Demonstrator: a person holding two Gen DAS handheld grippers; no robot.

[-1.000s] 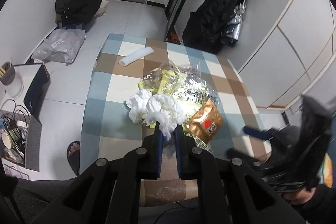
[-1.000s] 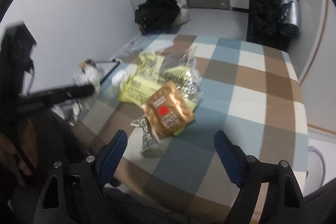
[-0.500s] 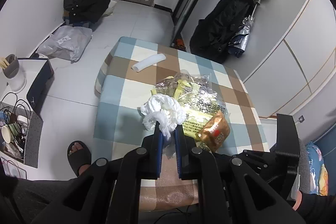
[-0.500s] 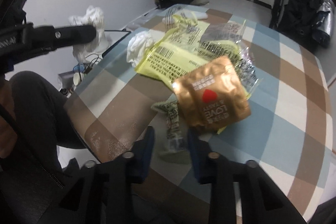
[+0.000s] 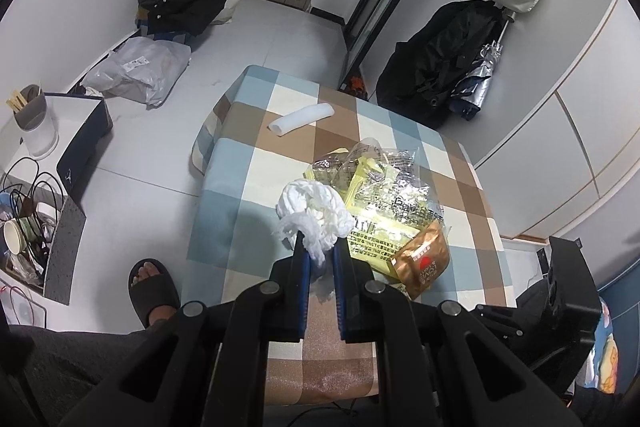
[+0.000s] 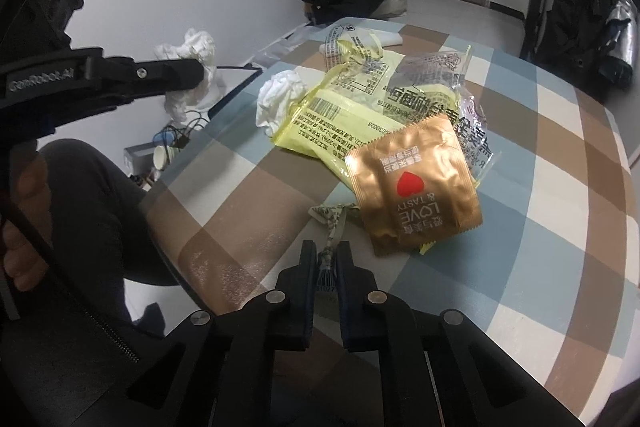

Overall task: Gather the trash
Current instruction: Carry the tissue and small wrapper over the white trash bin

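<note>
Right gripper now down, clamped on twisted wrapper strip. Left gripper pinching crumpled tissue. Beyond: gold sachet, yellow wrappers uncollected.

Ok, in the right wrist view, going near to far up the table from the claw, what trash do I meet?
Right claw shut on the thin twisted wrapper → gold packet → yellow wrapper → white roll at the far edge.

left gripper angled downward, jaws clamped on white tissue, right gripper angled downward, jaws pinching small wrapper
</note>
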